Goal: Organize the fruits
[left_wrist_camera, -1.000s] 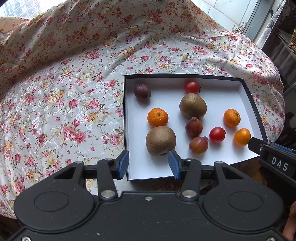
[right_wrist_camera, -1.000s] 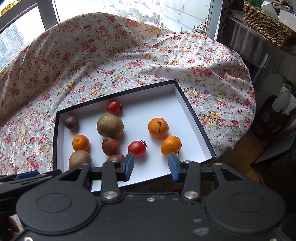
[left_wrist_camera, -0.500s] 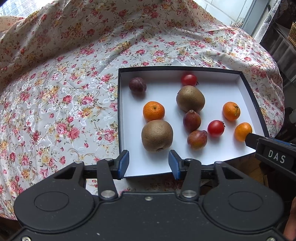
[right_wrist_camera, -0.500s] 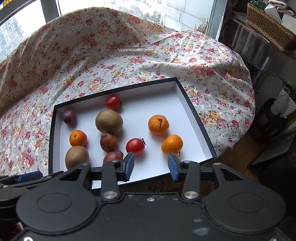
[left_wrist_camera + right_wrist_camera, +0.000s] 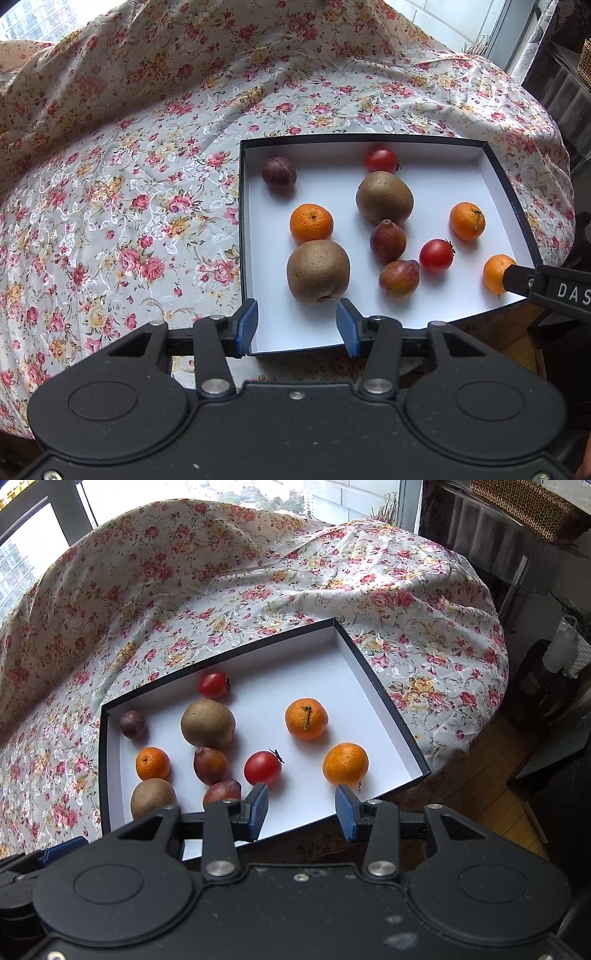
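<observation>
A black box (image 5: 242,221) with a white floor lies on the flowered cloth and holds loose fruit. There are two kiwis (image 5: 318,271) (image 5: 384,197), three mandarins (image 5: 311,222) (image 5: 467,220) (image 5: 495,273), two tomatoes (image 5: 436,255) (image 5: 381,159), two reddish pear-shaped fruits (image 5: 388,240) and a dark plum (image 5: 279,173). My left gripper (image 5: 297,326) hovers open over the box's near left corner, just short of the near kiwi. My right gripper (image 5: 301,806) hangs open above the near edge of the box (image 5: 380,694), between a tomato (image 5: 263,768) and a mandarin (image 5: 345,764). Neither holds anything.
The flowered cloth (image 5: 129,184) covers a rounded table and rises in folds at the back by the windows. A wood floor (image 5: 480,775) and dark furniture with a wicker basket (image 5: 528,506) lie to the right. The right gripper's finger (image 5: 554,290) shows in the left wrist view.
The box sits slightly higher in the left wrist view and a little more tilted and leftward in the right wrist view. No fruit has moved, and both grippers stay open.
</observation>
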The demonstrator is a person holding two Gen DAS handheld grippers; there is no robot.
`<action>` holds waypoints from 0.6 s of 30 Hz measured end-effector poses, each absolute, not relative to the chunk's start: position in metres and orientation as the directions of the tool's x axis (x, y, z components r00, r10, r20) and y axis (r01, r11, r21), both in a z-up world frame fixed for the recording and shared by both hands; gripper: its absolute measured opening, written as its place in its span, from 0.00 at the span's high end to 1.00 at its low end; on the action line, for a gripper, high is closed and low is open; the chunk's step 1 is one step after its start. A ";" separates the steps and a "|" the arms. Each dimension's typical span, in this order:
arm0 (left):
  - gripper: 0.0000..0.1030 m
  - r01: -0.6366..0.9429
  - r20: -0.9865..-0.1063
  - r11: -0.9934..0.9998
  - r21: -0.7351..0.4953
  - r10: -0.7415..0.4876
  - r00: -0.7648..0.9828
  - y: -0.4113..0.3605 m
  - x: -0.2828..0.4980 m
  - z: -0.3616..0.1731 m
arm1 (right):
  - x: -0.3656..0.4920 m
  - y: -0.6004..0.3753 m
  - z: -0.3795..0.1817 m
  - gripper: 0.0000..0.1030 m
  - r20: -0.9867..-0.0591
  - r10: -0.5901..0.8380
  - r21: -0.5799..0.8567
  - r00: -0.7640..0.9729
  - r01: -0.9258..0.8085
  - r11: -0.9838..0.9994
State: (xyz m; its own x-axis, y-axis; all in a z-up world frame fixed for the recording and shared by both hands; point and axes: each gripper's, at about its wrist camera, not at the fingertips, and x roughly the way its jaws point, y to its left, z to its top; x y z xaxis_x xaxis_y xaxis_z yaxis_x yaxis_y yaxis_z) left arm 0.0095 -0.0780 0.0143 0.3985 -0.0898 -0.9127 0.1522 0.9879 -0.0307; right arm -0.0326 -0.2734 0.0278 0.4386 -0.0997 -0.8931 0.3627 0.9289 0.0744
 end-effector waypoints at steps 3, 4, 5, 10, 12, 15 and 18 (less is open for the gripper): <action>0.47 0.153 -0.913 0.988 -0.030 -0.090 0.398 -0.078 0.009 0.014 | -0.034 -0.272 0.028 0.58 -0.893 -0.102 0.073 0.438 0.365 0.928; 0.47 0.153 -0.913 0.988 -0.030 -0.090 0.398 -0.078 0.009 0.014 | -0.034 -0.272 0.028 0.58 -0.893 -0.103 0.072 0.438 0.365 0.928; 0.47 0.154 -0.913 0.988 -0.031 -0.091 0.398 -0.078 0.009 0.014 | -0.034 -0.271 0.028 0.58 -0.892 -0.105 0.070 0.439 0.364 0.929; 0.47 0.149 -0.915 0.988 -0.032 -0.090 0.394 -0.079 0.010 0.012 | -0.035 -0.269 0.029 0.58 -0.892 -0.114 0.056 0.437 0.356 0.933; 0.47 0.148 -0.914 0.988 -0.037 -0.094 0.395 -0.079 0.010 0.013 | -0.035 -0.268 0.029 0.58 -0.891 -0.116 0.051 0.439 0.350 0.935; 0.47 0.147 -0.911 0.988 -0.041 -0.097 0.402 -0.079 0.009 0.014 | -0.035 -0.266 0.029 0.58 -0.891 -0.120 0.041 0.438 0.341 0.939; 0.47 0.145 -0.911 0.989 -0.039 -0.095 0.401 -0.079 0.009 0.013 | -0.036 -0.265 0.029 0.58 -0.890 -0.133 0.021 0.436 0.332 0.943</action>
